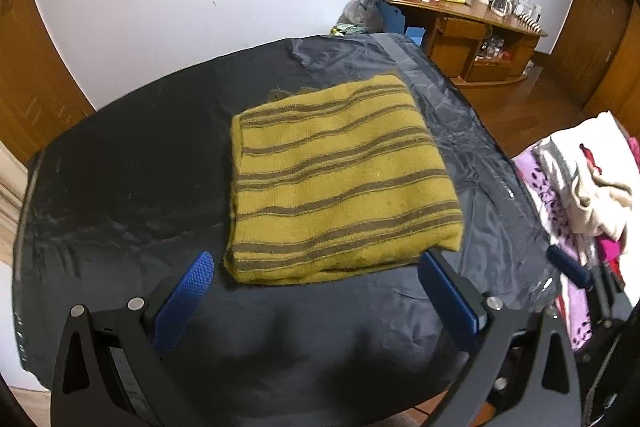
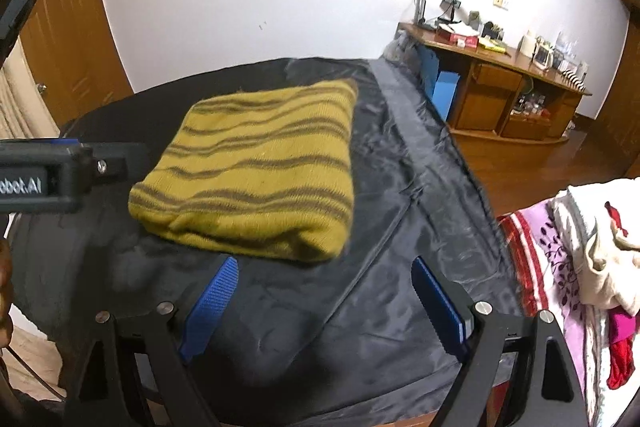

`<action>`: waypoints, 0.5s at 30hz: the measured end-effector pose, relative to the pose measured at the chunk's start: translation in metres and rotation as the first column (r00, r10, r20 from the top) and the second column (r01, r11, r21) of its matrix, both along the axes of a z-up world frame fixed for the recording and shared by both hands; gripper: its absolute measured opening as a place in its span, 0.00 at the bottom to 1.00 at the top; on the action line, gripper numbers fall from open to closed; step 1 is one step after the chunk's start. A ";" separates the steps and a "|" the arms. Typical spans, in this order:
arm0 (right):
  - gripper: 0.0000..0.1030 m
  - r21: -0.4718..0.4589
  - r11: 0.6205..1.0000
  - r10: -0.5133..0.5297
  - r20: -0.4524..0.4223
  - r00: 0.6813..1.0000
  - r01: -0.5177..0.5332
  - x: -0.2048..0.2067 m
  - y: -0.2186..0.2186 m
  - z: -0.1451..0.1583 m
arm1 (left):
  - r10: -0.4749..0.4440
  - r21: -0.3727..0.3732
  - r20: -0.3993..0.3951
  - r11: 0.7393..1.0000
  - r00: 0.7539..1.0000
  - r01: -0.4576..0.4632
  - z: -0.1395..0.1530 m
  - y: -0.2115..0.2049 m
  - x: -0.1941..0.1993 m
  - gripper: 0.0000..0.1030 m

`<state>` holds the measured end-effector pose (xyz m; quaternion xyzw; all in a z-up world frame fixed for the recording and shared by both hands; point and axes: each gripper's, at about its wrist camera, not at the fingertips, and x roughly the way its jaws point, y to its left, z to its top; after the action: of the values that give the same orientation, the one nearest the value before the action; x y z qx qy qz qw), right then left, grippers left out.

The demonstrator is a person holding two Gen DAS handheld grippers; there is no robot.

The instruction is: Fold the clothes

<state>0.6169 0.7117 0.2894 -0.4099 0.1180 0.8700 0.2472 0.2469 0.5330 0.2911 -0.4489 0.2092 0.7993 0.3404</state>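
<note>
The striped sweater (image 1: 340, 183) already lies folded into a neat rectangle on the dark tabletop (image 1: 120, 187), both the left gripper (image 1: 316, 263) and the right gripper (image 2: 324, 267) have their jaws apart and empty, and a pile of clothes (image 2: 592, 267) beside the tabletop seems left to fold.
</note>
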 end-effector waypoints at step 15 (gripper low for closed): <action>0.88 0.018 1.000 0.007 -0.009 1.000 -0.007 -0.006 0.010 0.006 | -0.035 0.072 0.011 0.997 0.999 0.034 0.019 -0.001 0.004 1.00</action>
<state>0.6113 0.7212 0.2958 -0.4043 0.1098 0.8737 0.2472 0.2504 0.5322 0.3097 -0.4375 0.1860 0.7975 0.3714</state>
